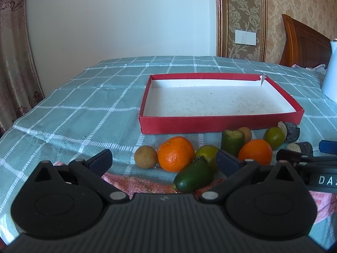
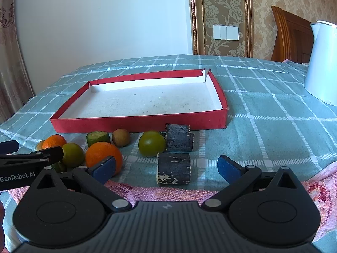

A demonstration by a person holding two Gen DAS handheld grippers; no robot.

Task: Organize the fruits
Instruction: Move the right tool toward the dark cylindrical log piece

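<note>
- The left tool [image 1: 164,160] hangs low over the near edge of the tabletop [image 1: 84,113], its blue-padded fingers [image 1: 101,160] spread wide and holding nothing.
- The right tool [image 2: 166,168] is likewise released, its fingers either side of a dark cylindrical piece [image 2: 173,168] without touching it.
- A shallow red tray [image 1: 219,124] with a white floor sits on the checked cloth, with no fruit inside it.
- The fruits lie in a loose row just in front of the tray's near wall: a brown longan [image 1: 145,156], an orange [image 1: 175,154], a green avocado-like fruit [image 1: 193,176], a cut green piece [image 1: 232,142], a second orange [image 1: 258,151] and a round green fruit [image 1: 274,137].
- A second dark piece [image 2: 179,138] touches the round green fruit.
- A white kettle [image 2: 322,63] stands well apart on the right.
</note>
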